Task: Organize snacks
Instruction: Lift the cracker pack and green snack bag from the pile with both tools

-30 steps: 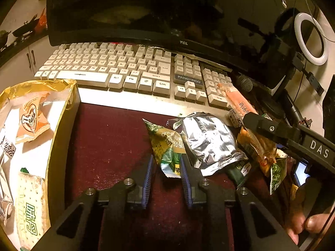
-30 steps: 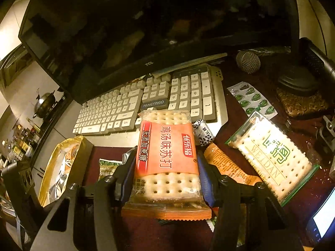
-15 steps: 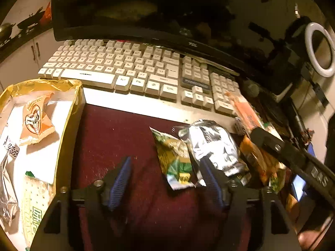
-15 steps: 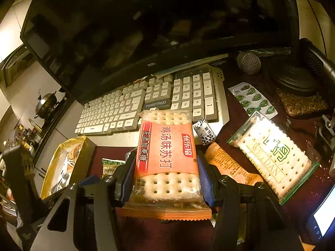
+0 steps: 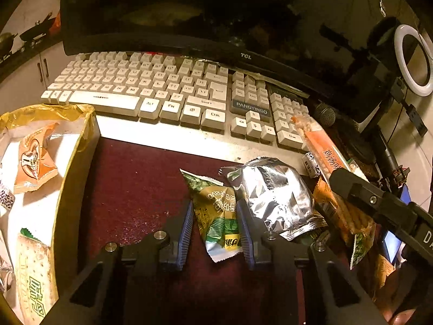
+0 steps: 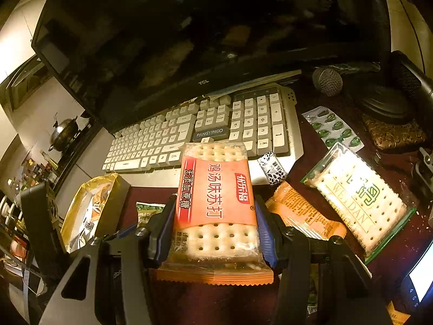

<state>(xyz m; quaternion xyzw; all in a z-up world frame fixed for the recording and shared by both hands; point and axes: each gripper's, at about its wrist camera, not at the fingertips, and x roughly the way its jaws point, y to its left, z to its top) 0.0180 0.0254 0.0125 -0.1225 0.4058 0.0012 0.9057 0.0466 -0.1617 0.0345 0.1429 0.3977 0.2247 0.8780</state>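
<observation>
My left gripper [image 5: 215, 231] has its jaws closed against the sides of a green snack packet [image 5: 216, 211] that lies on the dark red mat [image 5: 135, 189]. A silver foil packet [image 5: 276, 195] lies just right of it. My right gripper [image 6: 213, 230] is shut on an orange soda cracker pack [image 6: 216, 203], held above the mat. A gold-rimmed box [image 5: 70, 168] at the left holds an orange packet [image 5: 35, 159] and a cracker pack [image 5: 35, 281]. The box also shows in the right wrist view [image 6: 89, 208].
A white keyboard [image 5: 162, 94] and a dark monitor [image 5: 189, 8] stand behind the mat. A green-edged cracker pack [image 6: 360, 200], an orange packet [image 6: 303, 214], a small patterned candy [image 6: 272, 168], a pill blister [image 6: 333, 127] and a microphone [image 6: 327, 81] lie at the right.
My left gripper opened wide half a second ago and has now closed in around the green packet. My right gripper holds the orange cracker pack steady.
</observation>
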